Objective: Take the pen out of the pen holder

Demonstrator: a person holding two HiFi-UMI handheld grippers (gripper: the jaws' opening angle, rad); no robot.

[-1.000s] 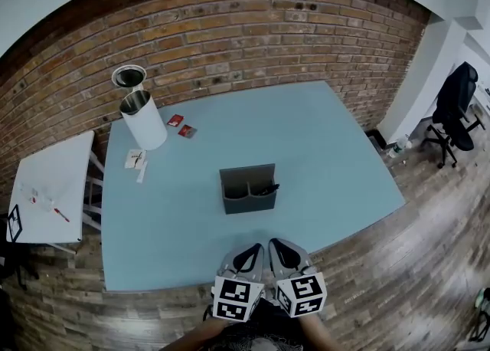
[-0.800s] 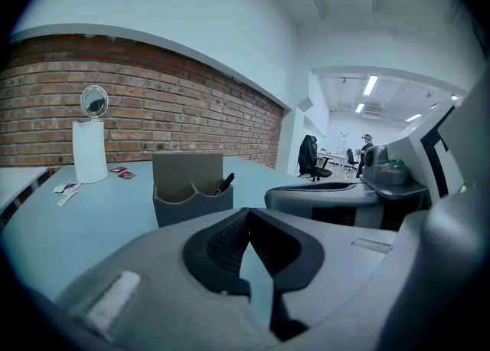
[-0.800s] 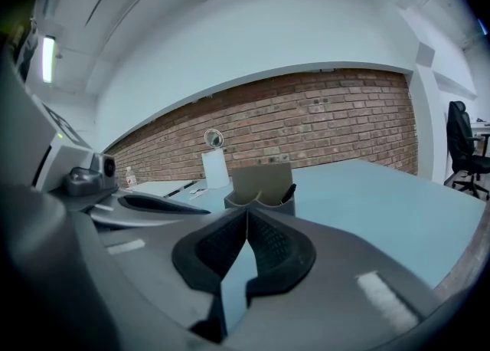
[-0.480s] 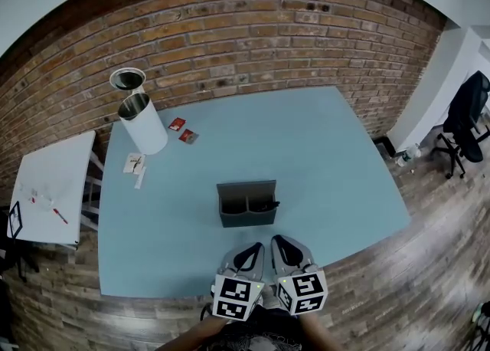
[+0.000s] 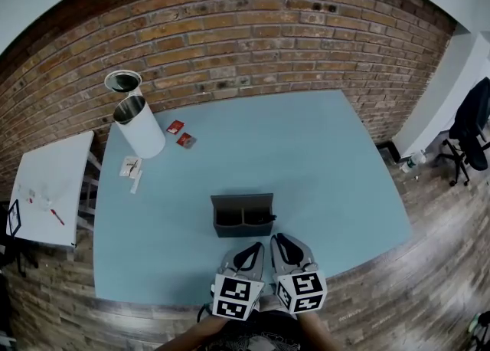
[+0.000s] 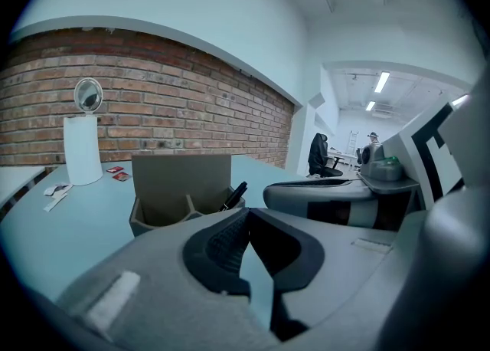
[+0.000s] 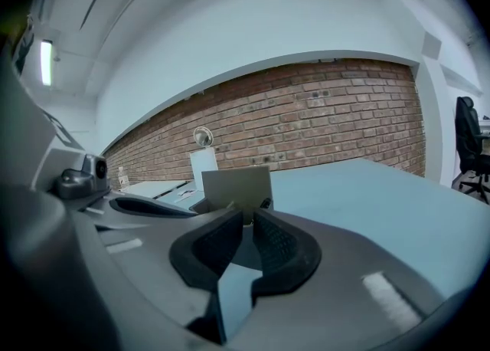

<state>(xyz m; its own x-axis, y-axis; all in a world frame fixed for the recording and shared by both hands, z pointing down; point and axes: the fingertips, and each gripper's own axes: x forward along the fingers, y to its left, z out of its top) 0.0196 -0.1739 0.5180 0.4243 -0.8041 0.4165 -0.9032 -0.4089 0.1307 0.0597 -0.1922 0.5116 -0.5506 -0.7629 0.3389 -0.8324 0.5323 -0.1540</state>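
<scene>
Nearer now, pen holder [image 5: 243, 215] sits lower centre on blue table [image 5: 306, 150] below brick wall [image 5: 253, 35]; left gripper [image 5: 254, 250] closed, empty, right gripper [image 5: 277, 244] barely parted

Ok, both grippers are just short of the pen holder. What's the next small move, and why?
Probably ease the right gripper forward toward the pen, opening its fingers wider. The pen leans out of the pen holder's right compartment, on that gripper's side. Its fingers stand only narrowly apart and hold nothing.

pen holder [image 5: 243, 204] closer, lower in view
</scene>
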